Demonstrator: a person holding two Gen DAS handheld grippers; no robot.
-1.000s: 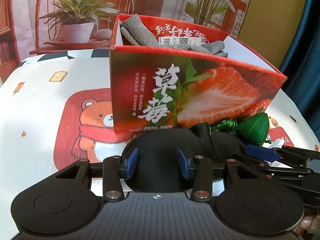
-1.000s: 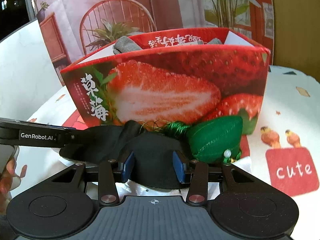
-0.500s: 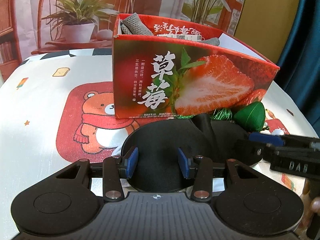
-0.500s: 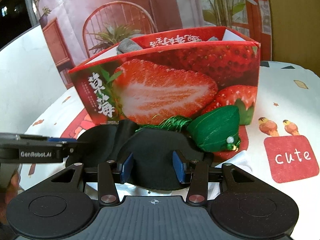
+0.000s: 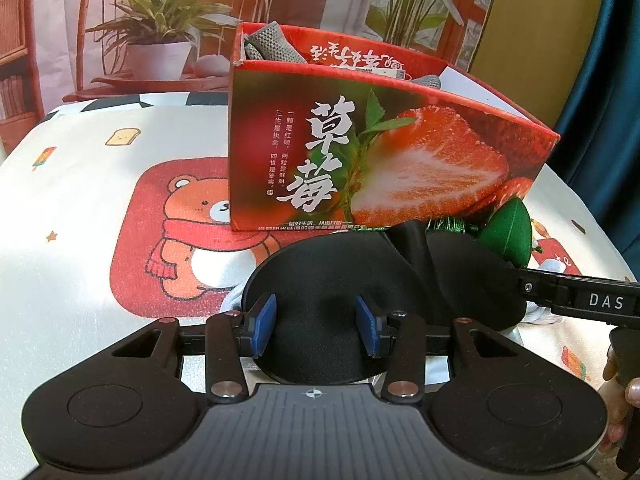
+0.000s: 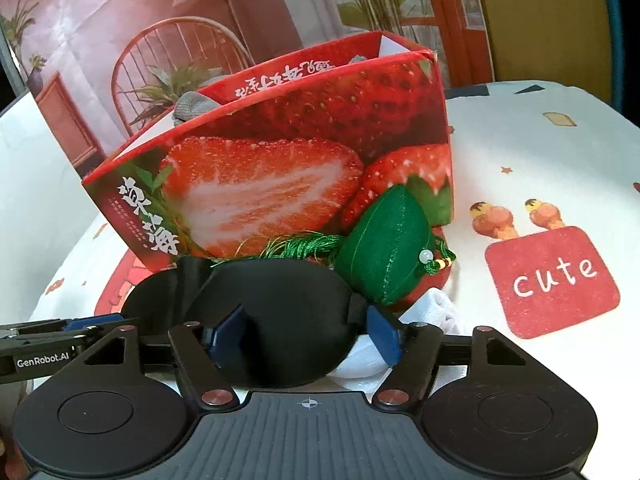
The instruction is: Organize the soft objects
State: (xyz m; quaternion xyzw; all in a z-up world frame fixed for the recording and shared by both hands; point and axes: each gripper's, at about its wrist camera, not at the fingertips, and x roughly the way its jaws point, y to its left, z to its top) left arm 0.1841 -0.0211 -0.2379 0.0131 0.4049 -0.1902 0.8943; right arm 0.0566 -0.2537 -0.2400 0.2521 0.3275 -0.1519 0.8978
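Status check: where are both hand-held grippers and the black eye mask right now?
Left hand-held gripper astride eye mask, pads apart. Right hand-held gripper jaws opening around it. Green pouch touches mask, against strawberry box.

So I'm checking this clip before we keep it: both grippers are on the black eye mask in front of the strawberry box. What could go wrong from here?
1. The right gripper has its jaws opening around the black eye mask; if only the left gripper keeps hold, the mask may sag or slip.
2. The green pouch touches the mask's edge, so its tassel might snag and drag along.
3. The strawberry box stands close; lifting could bump it.
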